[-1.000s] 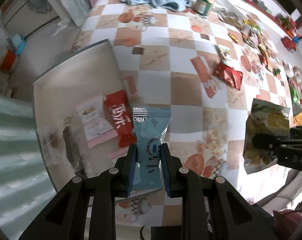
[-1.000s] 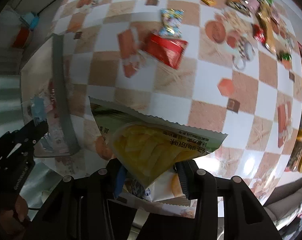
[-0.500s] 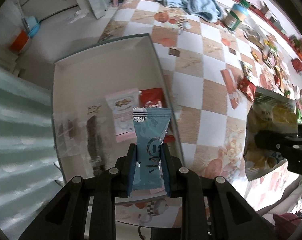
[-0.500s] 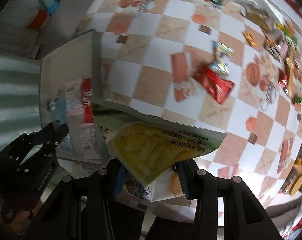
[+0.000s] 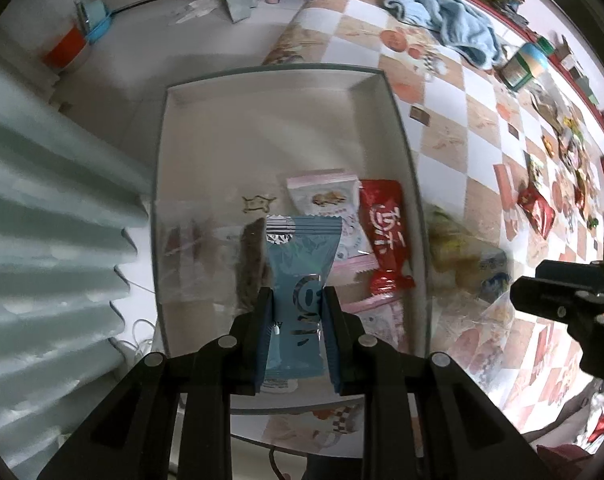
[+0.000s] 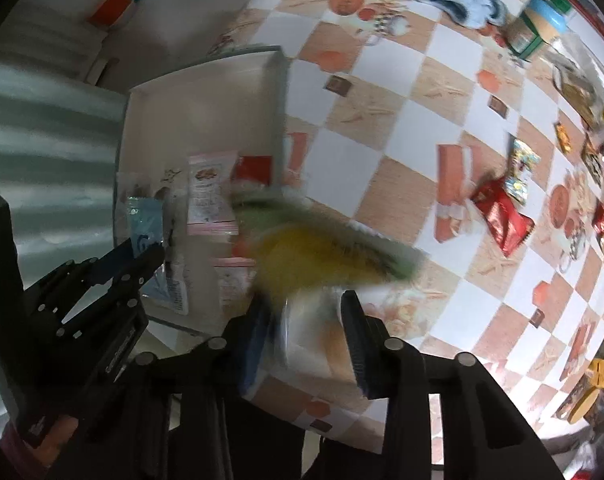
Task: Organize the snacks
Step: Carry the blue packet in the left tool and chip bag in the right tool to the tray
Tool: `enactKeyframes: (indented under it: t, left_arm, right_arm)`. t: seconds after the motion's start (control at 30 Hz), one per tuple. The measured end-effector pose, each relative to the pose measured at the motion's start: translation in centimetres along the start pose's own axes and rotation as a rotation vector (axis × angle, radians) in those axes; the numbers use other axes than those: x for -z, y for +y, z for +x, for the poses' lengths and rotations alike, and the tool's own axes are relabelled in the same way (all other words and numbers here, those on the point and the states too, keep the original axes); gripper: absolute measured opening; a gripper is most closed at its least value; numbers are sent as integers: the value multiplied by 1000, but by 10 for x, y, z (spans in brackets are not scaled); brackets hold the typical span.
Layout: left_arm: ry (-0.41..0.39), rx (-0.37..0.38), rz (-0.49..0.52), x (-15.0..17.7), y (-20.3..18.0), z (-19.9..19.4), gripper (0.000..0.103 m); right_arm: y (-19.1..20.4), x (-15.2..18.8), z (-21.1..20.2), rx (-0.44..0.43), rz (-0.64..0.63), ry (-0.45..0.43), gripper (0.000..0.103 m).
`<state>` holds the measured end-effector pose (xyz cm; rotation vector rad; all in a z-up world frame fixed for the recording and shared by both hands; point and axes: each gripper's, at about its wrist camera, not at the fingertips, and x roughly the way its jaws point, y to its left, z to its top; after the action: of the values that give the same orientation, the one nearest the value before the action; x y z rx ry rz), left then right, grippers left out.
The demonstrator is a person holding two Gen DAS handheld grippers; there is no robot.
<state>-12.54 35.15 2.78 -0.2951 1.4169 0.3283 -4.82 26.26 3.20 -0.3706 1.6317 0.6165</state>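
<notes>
A white open box (image 5: 262, 70) lies at the table's left end. In it are a pink-white packet (image 5: 325, 200), a red packet (image 5: 383, 232) and a brown bar in clear wrap (image 5: 250, 264). My left gripper (image 5: 296, 296) points down over the box, shut on a blue snack packet (image 5: 302, 256). My right gripper (image 6: 305, 308) hangs at the box's right wall with a yellow-green chip bag (image 6: 321, 248) between its pads; its jaws are closing. The bag is blurred and leans over the box's edge. In the right wrist view the left gripper (image 6: 154, 248) and its blue packet (image 6: 144, 224) show at the left.
The checked tablecloth (image 6: 381, 152) carries a red packet (image 6: 501, 216), a blue cloth (image 5: 445, 12), a teal-lidded jar (image 5: 525, 64) and several snacks along the far right edge. A ribbed pale green surface (image 5: 42, 200) stands left of the box. An orange tub (image 5: 66, 46) sits on the floor.
Both grippers have travelled left across the table; the box now lies under the left gripper and beside the right. The chip bag has turned blurred and tipped toward the box.
</notes>
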Motion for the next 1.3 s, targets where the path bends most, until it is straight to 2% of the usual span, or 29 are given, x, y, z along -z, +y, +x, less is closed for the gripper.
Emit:
enactKeyframes:
  t: [0.17, 0.27, 0.33, 0.4, 0.43, 0.6, 0.77, 0.83, 0.87, 0.97, 1.0, 1.03, 1.07, 1.1, 1.3]
  left_arm:
    - [4, 1, -17, -1, 10, 3, 26]
    - [11, 3, -20, -2, 11, 5, 26]
    - [19, 4, -18, -3, 12, 9, 26]
    - [27, 4, -14, -2, 13, 11, 26]
    - [30, 4, -12, -2, 13, 12, 26]
    - [46, -1, 3, -2, 12, 17, 26]
    - [53, -12, 19, -3, 12, 17, 26]
    - [57, -15, 26, -2, 11, 17, 26]
    - [58, -18, 30, -3, 11, 17, 26]
    - [61, -22, 40, -3, 10, 17, 26]
    - [62, -22, 40, -4, 11, 18, 26]
    - [62, -22, 39, -4, 11, 18, 26]
    - [64, -20, 36, -4, 11, 19, 26]
    - [69, -19, 32, -4, 11, 21, 26]
    - [52, -4, 9, -11, 12, 21, 26]
  right_arm:
    - [15, -9, 7, 5, -34, 11, 40]
    - [9, -12, 11, 27, 0, 20, 40]
    - [-6, -13, 18, 37, 54, 36, 46]
    - [-26, -12, 24, 45, 124, 52, 69]
    - [-39, -12, 27, 40, 166, 58, 72]
    - [-77, -11, 43, 46, 293, 93, 73]
    - [-78, -16, 71, 41, 269, 137, 73]
    - [-75, -19, 85, 45, 263, 161, 85]
    - [-75, -19, 91, 48, 263, 168, 87]
    - [-73, -19, 107, 92, 249, 189, 86]
    - [-74, -19, 109, 98, 250, 192, 77]
    - [-73, -19, 105, 105, 247, 172, 74]
    - [-71, -19, 100, 98, 236, 157, 59]
    - [-69, -20, 97, 82, 225, 154, 52]
    - [-74, -19, 70, 54, 217, 131, 48]
